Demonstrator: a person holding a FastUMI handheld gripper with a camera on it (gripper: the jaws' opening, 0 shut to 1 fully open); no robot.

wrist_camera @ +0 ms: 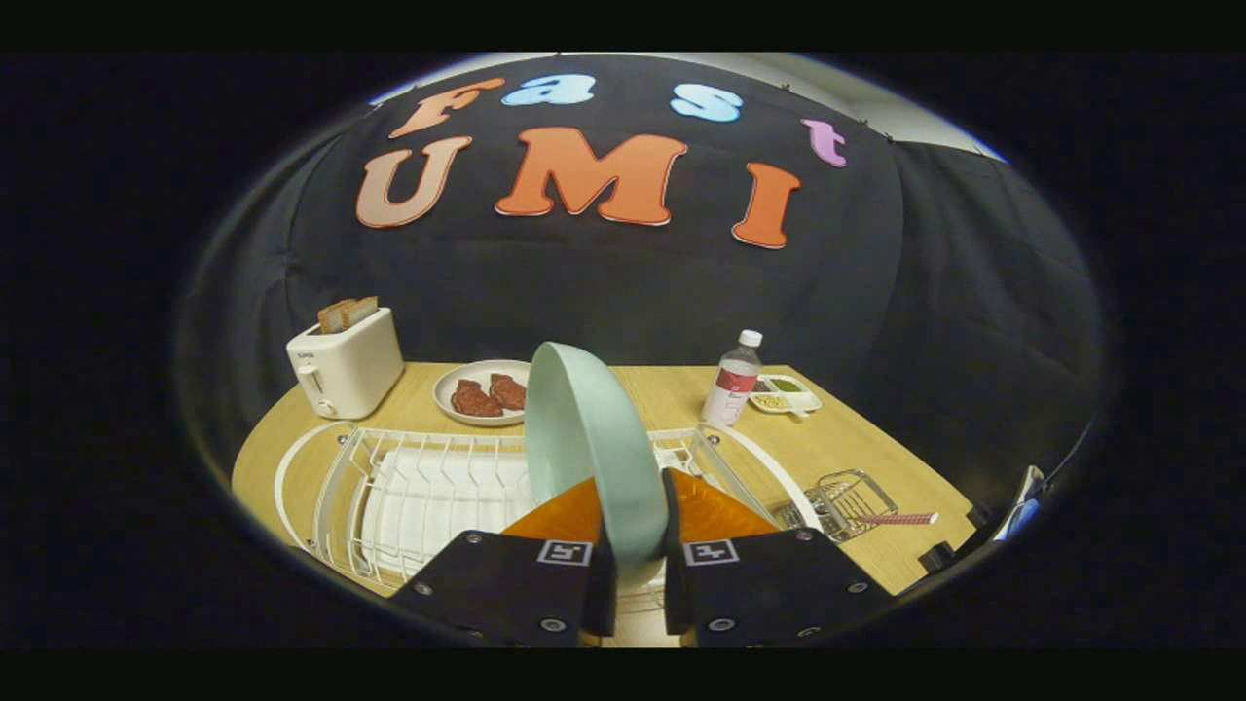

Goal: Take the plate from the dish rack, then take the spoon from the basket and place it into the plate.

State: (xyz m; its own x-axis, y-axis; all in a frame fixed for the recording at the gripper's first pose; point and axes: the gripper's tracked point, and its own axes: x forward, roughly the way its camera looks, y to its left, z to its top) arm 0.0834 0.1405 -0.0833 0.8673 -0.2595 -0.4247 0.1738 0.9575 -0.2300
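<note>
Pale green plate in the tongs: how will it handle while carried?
The pale green round plate looks rigid. Its smooth surface may slip. Held on edge by the tongs above the white wire dish rack, it could pivot.

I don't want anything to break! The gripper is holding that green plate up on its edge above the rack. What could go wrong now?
1. The gripper grips the plate only at its lower rim, so the upright plate might tip or slip out.
2. The plate hangs right over the dish rack; lowering or swinging it could catch the wires.
3. The bottle stands near the rack, so a wide swing might knock it over.
</note>
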